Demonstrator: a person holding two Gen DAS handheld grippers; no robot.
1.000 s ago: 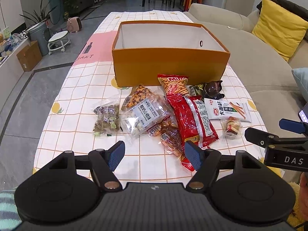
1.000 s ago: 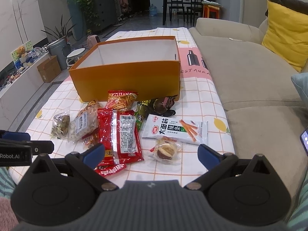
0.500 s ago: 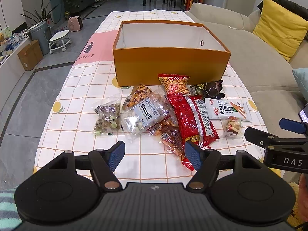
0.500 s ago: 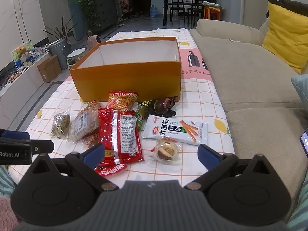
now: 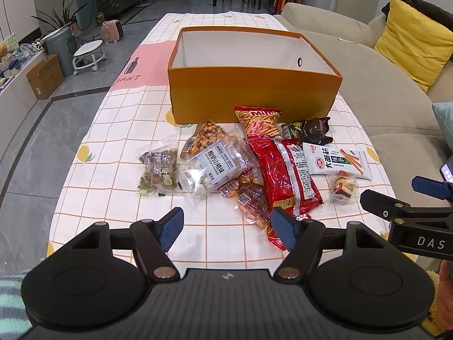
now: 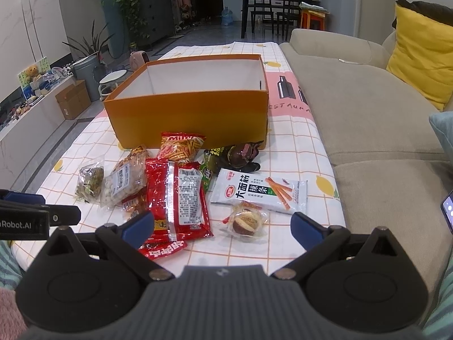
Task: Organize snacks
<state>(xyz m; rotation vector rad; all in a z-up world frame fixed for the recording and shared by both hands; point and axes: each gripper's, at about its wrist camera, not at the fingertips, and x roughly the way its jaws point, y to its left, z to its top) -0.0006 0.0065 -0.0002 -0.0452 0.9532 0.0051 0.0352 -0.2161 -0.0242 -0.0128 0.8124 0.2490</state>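
Observation:
An empty orange box [image 5: 254,96] [image 6: 187,116] stands on the checked tablecloth. In front of it lies a heap of snacks: a big red packet [image 5: 286,170] [image 6: 178,198], a clear bag of white balls [image 5: 209,167], a small bag of dark sweets [image 5: 158,171], a stick-snack bag [image 5: 259,120], a white strip packet [image 6: 263,192] and a small round wrapped cake [image 6: 246,222]. My left gripper [image 5: 226,229] hangs open above the table's near edge, nothing between its fingers. My right gripper [image 6: 222,226] is open too, short of the round cake.
A beige sofa [image 6: 368,113] with a yellow cushion [image 6: 419,56] runs along the right side of the table. Grey floor, a stool [image 5: 87,55] and a cardboard box [image 5: 45,76] lie to the left. A phone screen [image 6: 448,208] shows at the right edge.

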